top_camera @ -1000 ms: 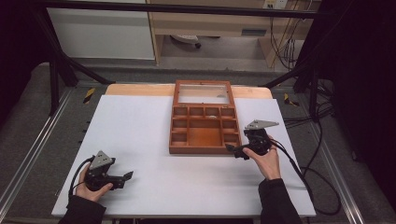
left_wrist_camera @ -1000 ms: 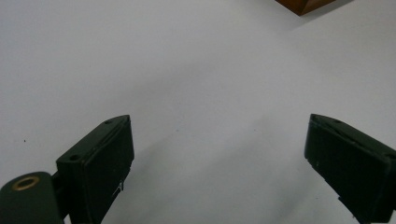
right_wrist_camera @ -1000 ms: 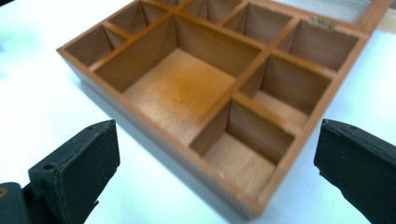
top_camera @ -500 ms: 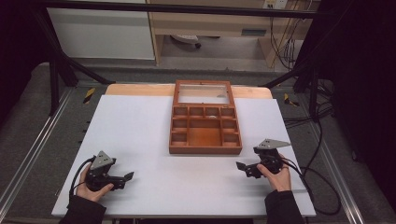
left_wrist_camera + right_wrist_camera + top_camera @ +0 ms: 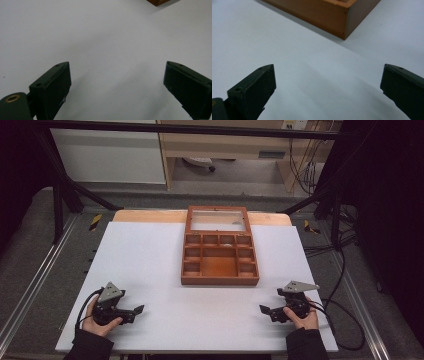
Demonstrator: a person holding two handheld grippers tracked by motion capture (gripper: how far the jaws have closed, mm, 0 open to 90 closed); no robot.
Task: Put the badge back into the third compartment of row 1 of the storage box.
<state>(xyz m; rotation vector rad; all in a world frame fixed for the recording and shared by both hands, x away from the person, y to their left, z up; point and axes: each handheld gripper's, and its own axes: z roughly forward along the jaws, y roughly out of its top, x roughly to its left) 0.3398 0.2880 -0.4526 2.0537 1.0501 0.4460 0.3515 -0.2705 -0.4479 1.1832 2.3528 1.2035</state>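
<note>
Both tools rest low on the white tabletop (image 5: 150, 255), one in each hand at the near edge, jaws spread wide and holding nothing. Left tool (image 5: 131, 311) sits at the near left; right tool (image 5: 270, 312) sits at the near right, pointing inward. Between them and farther off stands an open brown wooden box (image 5: 220, 280) with small compartments and a glass-paned lid laid back. Its near right corner shows close ahead in the right gripper view. Risk: a careless reach from either side could catch the box's low wall and shove it across the smooth surface.
</note>
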